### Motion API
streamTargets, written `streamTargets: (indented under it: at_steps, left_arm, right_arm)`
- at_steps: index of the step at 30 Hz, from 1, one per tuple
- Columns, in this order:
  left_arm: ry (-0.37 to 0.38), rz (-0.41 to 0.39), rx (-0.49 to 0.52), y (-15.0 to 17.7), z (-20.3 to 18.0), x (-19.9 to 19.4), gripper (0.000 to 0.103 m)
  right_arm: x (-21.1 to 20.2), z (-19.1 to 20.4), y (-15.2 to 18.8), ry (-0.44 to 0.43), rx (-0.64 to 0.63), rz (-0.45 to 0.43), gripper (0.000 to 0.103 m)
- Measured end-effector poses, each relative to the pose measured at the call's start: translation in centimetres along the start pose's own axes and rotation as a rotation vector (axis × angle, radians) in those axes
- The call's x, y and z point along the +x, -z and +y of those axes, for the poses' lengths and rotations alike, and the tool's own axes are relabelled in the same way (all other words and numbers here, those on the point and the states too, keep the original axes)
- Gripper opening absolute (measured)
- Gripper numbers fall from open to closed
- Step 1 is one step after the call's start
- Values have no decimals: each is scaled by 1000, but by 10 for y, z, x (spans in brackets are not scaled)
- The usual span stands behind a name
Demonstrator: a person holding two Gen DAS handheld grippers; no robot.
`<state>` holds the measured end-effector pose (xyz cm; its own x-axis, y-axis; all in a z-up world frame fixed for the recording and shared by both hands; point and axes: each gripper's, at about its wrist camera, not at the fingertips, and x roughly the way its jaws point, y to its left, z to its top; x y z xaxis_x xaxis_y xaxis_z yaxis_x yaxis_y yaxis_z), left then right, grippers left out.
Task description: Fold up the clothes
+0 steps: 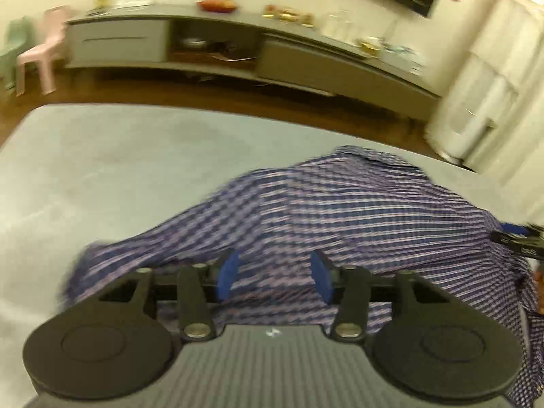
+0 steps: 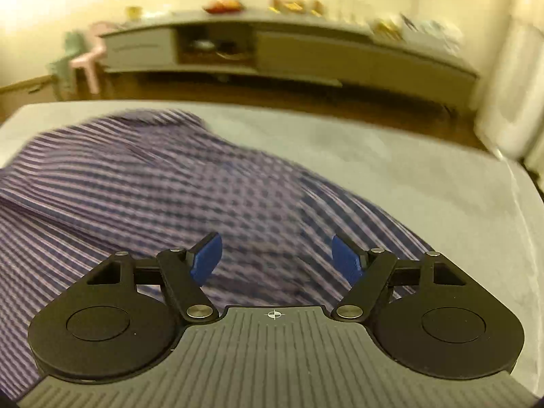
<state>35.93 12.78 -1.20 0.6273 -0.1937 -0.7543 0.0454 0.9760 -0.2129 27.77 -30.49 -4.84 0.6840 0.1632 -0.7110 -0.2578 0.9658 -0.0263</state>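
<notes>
1. The left tool point(image 1: 273, 277) points down over the shirt point(image 1: 340, 210); its blue pads point(image 1: 227, 277) stand apart with nothing pinched between them, only checked cloth showing below the gap.
2. The right tool point(image 2: 276, 258) hangs likewise above the shirt point(image 2: 153, 187), its pads point(image 2: 205, 258) spread wide and gripping nothing.
3. At the right edge of the left wrist view, part of the right tool point(image 1: 520, 239) shows beside the cloth; its state cannot be told from there.
4. The shirt, in a blue, purple and white check, lies rumpled and humped on the grey counter point(image 1: 119, 170). In the left view it fills the centre and right; in the right view it fills the left and centre, with bare counter point(image 2: 425, 187) to its right.
5. Beyond the far edge of the counter lies a brown wooden floor point(image 1: 136, 91).
6. Past the floor a long, low grey cabinet point(image 1: 210, 44) runs along the wall, with small blurred items on its top.
7. A pink plastic chair point(image 1: 44, 54) stands at the cabinet's left end, with a pale green one point(image 1: 15, 51) just beside it.
8. A tall white unit point(image 1: 486, 102) stands at the far right.
</notes>
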Motion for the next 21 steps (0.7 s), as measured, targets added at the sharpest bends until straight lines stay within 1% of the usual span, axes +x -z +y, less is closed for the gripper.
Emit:
streamTargets:
  at_steps: [2, 5, 7, 8, 9, 10, 11, 13, 14, 16, 17, 18, 19, 20, 21]
  left_arm:
    - [-45, 31, 15, -10, -7, 38, 50]
    - [-148, 65, 11, -24, -7, 82, 49]
    - [-190, 77, 53, -29, -12, 103, 50]
    - [-216, 73, 98, -30, -14, 107, 56]
    - [-229, 73, 131, -33, -13, 108, 60]
    - [-234, 74, 132, -39, -12, 113, 60]
    - [-240, 76, 109, -46, -10, 117, 60]
    - [-270, 69, 55, -62, -4, 129, 60]
    - [-285, 65, 34, -68, -3, 133, 59]
    - [-307, 71, 10, -75, -3, 139, 55]
    - [-303, 70, 5, -73, -8, 131, 44]
    - [-273, 53, 1, -66, -14, 113, 41]
    - [-243, 35, -4, -59, -19, 96, 44]
    - [-199, 23, -2, -47, -23, 77, 48]
    - [-141, 16, 7, -28, -25, 55, 53]
  right_arm:
    - [18, 24, -14, -31, -37, 1, 74]
    - [61, 51, -36, -20, -77, 28, 74]
    - [91, 61, -47, -5, -92, 62, 74]
    - [105, 65, -52, 1, -98, 82, 73]
    - [117, 66, -58, 9, -96, 88, 77]
    - [126, 63, -64, 11, -77, 83, 79]
    - [134, 58, -70, 2, -50, 90, 79]
    - [150, 48, -83, -8, -6, 98, 86]
    - [157, 45, -88, 3, 1, 96, 88]
    - [162, 42, -94, 19, 12, 112, 88]
    - [160, 43, -95, 32, -5, 124, 86]
    - [152, 43, -94, 42, -14, 123, 74]
    - [135, 40, -90, 48, -13, 105, 63]
    - [114, 35, -84, 30, -6, 77, 66]
    - [89, 28, -70, -18, 3, 43, 75]
